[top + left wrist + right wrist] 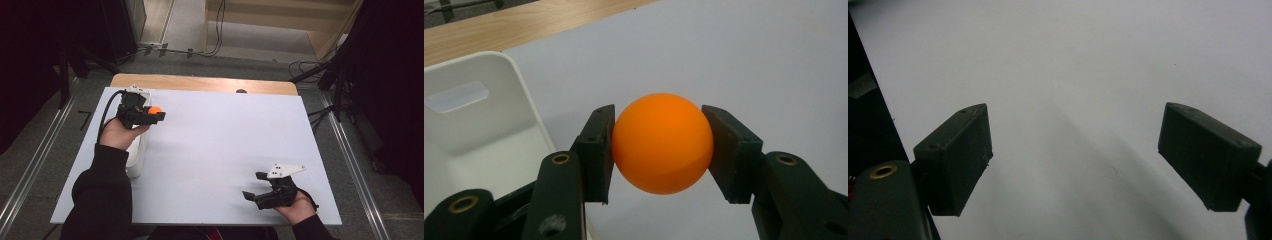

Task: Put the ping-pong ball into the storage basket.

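White board (215, 150) over a wooden table, dark drapes around. High view: left gripper (156, 114) grips a small orange ball (155, 109); a white plastic bin (136, 155) sits just below and behind it. Right gripper (255, 186) rests well apart, jaws spread. Left gripper view: ball (662, 143) pinched between both pads, bin (484, 120) left of the jaws. Right gripper view: jaws wide, bare board (1073, 75) between.

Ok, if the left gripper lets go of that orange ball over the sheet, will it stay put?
Probably not: the orange ball is smooth and round, so it would likely roll on the flat white sheet. It looks light and hollow, so it may bounce. Releasing inside the white bin seems safer.
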The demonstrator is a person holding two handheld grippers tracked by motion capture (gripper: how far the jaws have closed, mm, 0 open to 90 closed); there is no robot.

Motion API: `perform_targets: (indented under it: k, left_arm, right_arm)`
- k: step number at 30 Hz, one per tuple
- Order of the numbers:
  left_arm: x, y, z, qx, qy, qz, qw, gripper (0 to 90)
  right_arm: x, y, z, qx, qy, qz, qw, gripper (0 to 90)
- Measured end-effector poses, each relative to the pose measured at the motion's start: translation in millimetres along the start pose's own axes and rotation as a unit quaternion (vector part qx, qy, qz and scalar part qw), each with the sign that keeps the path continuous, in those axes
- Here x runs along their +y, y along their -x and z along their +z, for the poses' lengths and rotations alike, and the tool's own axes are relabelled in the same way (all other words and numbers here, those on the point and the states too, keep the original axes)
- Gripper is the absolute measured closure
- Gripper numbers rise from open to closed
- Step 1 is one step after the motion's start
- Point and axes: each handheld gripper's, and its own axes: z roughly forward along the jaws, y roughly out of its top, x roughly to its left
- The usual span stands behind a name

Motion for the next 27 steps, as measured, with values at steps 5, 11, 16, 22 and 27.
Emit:
perform_targets:
  k: [5, 11, 16, 22, 27]
  left_arm:
    - [-1.3, -3.9, -2.3, 0.003, 0.001, -0.004, 1.0, 50.2]
    - [-2.5, -7.4, -5.5, 0.005, 0.002, -0.008, 0.9999, 50.2]
    - [-3.9, -9.7, -6.4, 0.01, 0.002, -0.013, 0.9999, 50.2]
    - [-5.2, -13.5, -8.5, 0.015, 0.003, -0.015, 0.9998, 50.2]
    - [-6.7, -17.1, -11.1, 0.02, 0.003, -0.022, 0.9996, 50.1]
  right_arm:
    - [0.3, 0.0, 0.2, -0.001, 0.0, -0.001, 1.0, 12.7]
    - [0.5, 0.2, 0.3, -0.001, 0.0, -0.001, 1.0, 12.7]
    - [0.7, 0.5, 0.8, 0.0, 0.001, -0.005, 1.0, 12.7]
    - [0.9, 0.7, 0.6, 0.001, 0.0, -0.004, 1.0, 12.7]
    - [1.0, 0.8, 0.5, 0.001, 0.0, -0.005, 1.0, 12.7]
